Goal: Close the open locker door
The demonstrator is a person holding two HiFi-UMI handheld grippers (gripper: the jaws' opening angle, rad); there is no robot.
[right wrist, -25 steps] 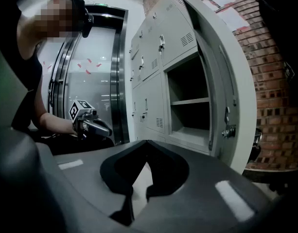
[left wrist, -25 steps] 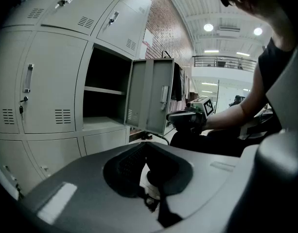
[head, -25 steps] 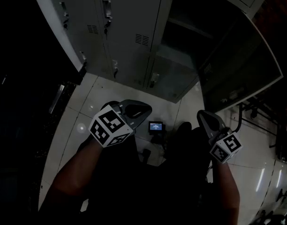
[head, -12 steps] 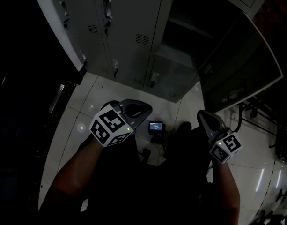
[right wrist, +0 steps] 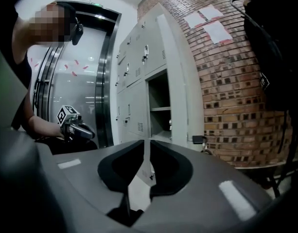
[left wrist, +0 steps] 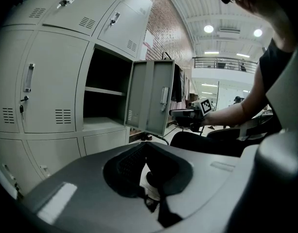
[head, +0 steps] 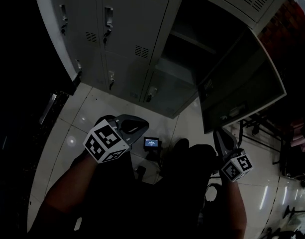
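The grey locker bank (head: pixel 122 29) fills the top of the head view. One middle compartment (head: pixel 187 49) stands open, and its door (head: pixel 242 83) swings out to the right; the left gripper view shows that door (left wrist: pixel 151 101) beside the dark compartment (left wrist: pixel 102 93). My left gripper (head: pixel 142 125) hangs low over the tiled floor, short of the lockers, its jaws together and empty. My right gripper (head: pixel 218 132) is below the door's lower edge and clear of it. Its jaws (right wrist: pixel 145 147) are opening, with a thin slit and nothing between them.
A small device with a lit screen (head: pixel 151 143) lies on the pale floor tiles between the grippers. Metal stand legs (head: pixel 261 128) are under the door at right. A brick wall (right wrist: pixel 226 96) and a hanging dark bag (right wrist: pixel 275 47) lie to the right.
The head view has shifted, so lockers, door and both grippers sit further left in the picture. Neither gripper has closed in on the door.
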